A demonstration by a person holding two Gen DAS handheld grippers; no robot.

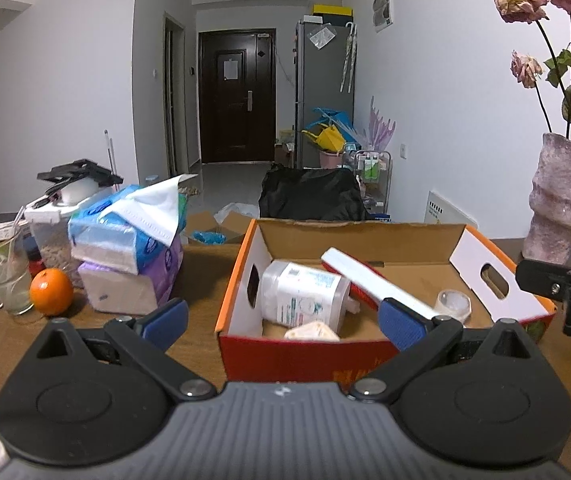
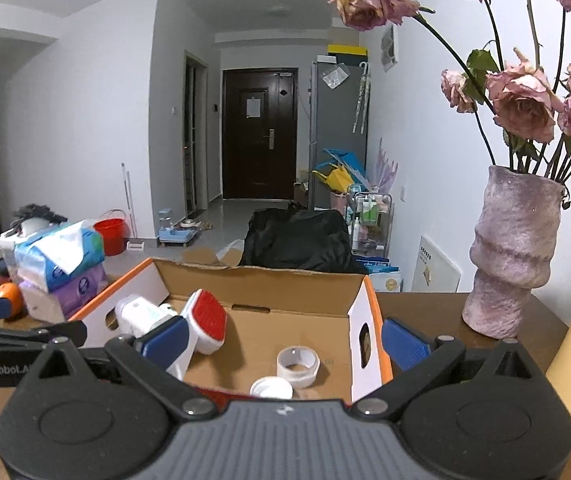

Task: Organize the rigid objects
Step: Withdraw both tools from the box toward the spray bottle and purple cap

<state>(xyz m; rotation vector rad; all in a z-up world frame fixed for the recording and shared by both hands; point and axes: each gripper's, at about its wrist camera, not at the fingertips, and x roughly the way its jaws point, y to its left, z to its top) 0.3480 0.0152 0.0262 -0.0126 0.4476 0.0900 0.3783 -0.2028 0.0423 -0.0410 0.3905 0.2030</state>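
Right wrist view: my hand-held grippers, left (image 1: 283, 318) and right (image 2: 281, 342), gape empty; cardboard box (image 2: 253, 276) holds bottle (image 2: 141, 314), brush (image 2: 205, 320), tape roll (image 2: 298, 364); orange (image 1: 51, 292) remains out.

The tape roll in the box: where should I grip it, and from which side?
Come from above with the right gripper. The tape roll lies flat, hole upward, clear of the cardboard box walls; likely easiest is one finger in the hole, one outside, pinching the ring wall.
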